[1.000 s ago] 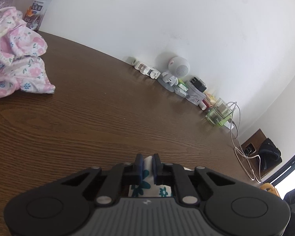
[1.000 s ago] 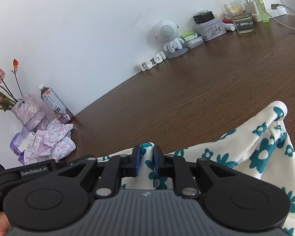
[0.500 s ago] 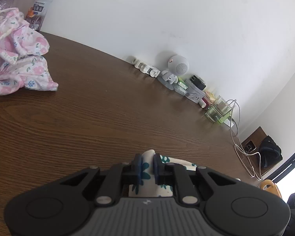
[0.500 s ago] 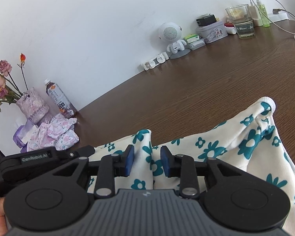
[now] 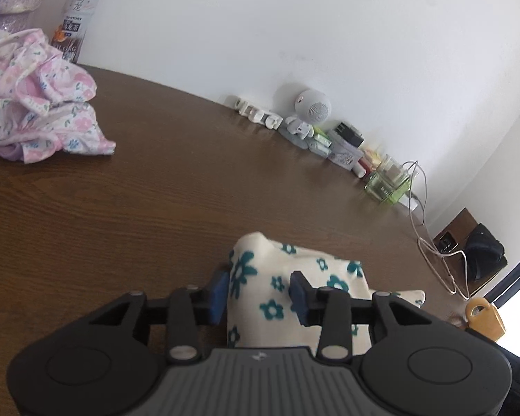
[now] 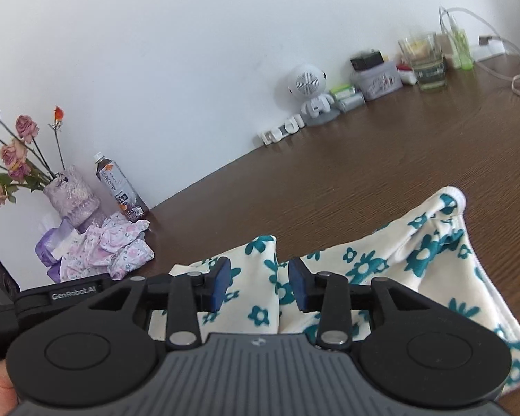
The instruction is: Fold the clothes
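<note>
Readable text: "GenRobot.AI" on the black arm of the left gripper [image 6: 3, 308] seen at the left edge of the right wrist view; partial "AS" on its black box. Bottle [image 5: 75, 20] against the wall has a label with Chinese characters, "SUNTORY" and "OOLONG"; same bottle [image 6: 119, 189] in the right view, label too small to read there.

Cream cloth with teal flowers [image 5: 287, 287] lies on the brown wooden desk [image 5: 156, 187], bunched into a raised fold. Left gripper [image 5: 260, 293] fingers released, spread wide; the fold sits between the blue pads, left pad [image 5: 220, 294] just beside or touching the cloth edge, cannot tell which; right pad over the cloth. Nothing clamped.

Right view: the same cloth [image 6: 416, 260] spreads from under the right gripper [image 6: 258, 289] out to the right, one corner peaked up near the right side. Right fingers also released and spread wide, a vertical crease of cloth between the blue pads [image 6: 296, 289], not pinched.

Pink floral clothes pile [image 5: 34, 97] lies crumpled at the far left of the desk, well apart from the teal cloth. In the right view the pile [image 6: 111, 249] sits beside the bottle and a purple vase of roses [image 6: 71, 196]. White round speaker figure [image 5: 310, 112], small boxes, a glass [image 6: 428, 66] and cables line the wall.
</note>
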Available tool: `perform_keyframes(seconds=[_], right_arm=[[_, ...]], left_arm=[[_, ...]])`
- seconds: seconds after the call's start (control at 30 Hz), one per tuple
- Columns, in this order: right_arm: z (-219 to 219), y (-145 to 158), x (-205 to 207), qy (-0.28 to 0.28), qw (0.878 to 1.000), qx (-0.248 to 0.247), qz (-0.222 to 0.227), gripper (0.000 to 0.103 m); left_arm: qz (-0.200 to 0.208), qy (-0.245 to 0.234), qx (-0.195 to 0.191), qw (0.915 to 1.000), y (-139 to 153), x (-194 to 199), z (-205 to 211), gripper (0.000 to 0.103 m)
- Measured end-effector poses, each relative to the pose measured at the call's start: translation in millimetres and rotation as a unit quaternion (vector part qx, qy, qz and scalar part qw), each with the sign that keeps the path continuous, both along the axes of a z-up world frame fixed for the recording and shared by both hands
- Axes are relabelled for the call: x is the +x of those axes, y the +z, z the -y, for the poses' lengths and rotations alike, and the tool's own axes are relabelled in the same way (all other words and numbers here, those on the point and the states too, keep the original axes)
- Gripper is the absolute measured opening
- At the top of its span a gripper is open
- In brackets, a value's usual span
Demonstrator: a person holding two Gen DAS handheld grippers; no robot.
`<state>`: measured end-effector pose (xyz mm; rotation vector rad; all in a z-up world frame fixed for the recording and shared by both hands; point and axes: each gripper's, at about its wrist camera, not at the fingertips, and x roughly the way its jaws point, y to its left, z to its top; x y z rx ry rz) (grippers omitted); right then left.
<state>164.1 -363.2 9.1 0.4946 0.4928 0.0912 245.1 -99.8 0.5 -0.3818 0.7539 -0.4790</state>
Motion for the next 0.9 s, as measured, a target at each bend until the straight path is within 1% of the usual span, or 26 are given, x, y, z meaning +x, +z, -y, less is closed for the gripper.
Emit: perform_keyframes(seconds=[0.17, 0.3, 0.33, 0.4, 0.43, 0.5, 0.57, 0.63, 0.7, 0.73, 0.77, 0.8, 0.9], right_arm=[[-12.9, -3.8, -4.2, 0.007, 1.0, -0.016, -0.016, 0.038], [-10.6, -10.5, 0.1, 0.005, 1.0, -0.001, -0.031, 0.037], [-11.4, -11.2, -0.1, 0.007, 1.0, 0.0, -0.03, 0.033], [-13.6, -12.3, -0.7, 0.01, 1.0, -0.003, -0.027, 0.024], [-16.5, -12.0, -1.4, 0.01, 1.0, -0.012, -0.024, 0.021], [-21.4, -12.4, -1.5, 0.013, 0.999, -0.025, -0.024, 0.019], [-19.6, -14.3, -0.1, 0.013, 0.999, -0.02, -0.026, 0.019], [-17.5, -15.7, 0.4, 0.013, 0.999, -0.013, -0.027, 0.02], [-18.3, -13.3, -4.7, 0.004, 1.0, -0.016, -0.019, 0.025], [-18.8, -12.2, -7.3, 0.0, 1.0, -0.017, -0.015, 0.032], [-19.2, -11.0, -9.9, -0.004, 1.0, -0.019, -0.011, 0.035], [-20.2, -9.5, -13.8, -0.008, 1.0, -0.021, -0.005, 0.036], [-26.9, -4.3, -33.2, -0.014, 0.999, -0.032, 0.019, 0.036]], left_arm=[[-0.005, 0.003, -0.008, 0.9999, -3.6, -2.5, -2.2, 0.036], [0.0, 0.002, -0.009, 1.0, -5.5, -4.8, -2.0, 0.033], [0.003, 0.0, -0.01, 0.9999, -5.8, -5.1, -2.0, 0.029], [0.007, -0.003, -0.012, 0.9999, -6.6, -5.2, -2.3, 0.025], [0.007, -0.004, -0.014, 0.9999, -7.3, -4.7, -2.5, 0.023], [0.008, -0.005, -0.015, 0.9999, -8.5, -3.9, -2.4, 0.023], [0.008, -0.002, -0.014, 0.9999, -8.7, -3.9, -2.2, 0.023], [0.009, 0.0, -0.014, 0.9999, -7.7, -6.3, -3.5, 0.03], [0.01, 0.001, -0.013, 0.9999, -5.7, -10.9, -5.9, 0.031], [0.011, 0.001, -0.013, 0.9999, -4.6, -13.2, -7.2, 0.034], [0.011, 0.001, -0.012, 0.9999, -3.6, -15.5, -8.4, 0.035], [0.012, 0.001, -0.012, 0.9999, -2.5, -17.8, -9.6, 0.036], [0.011, 0.0, -0.011, 0.9999, -1.5, -23.8, -13.0, 0.037]])
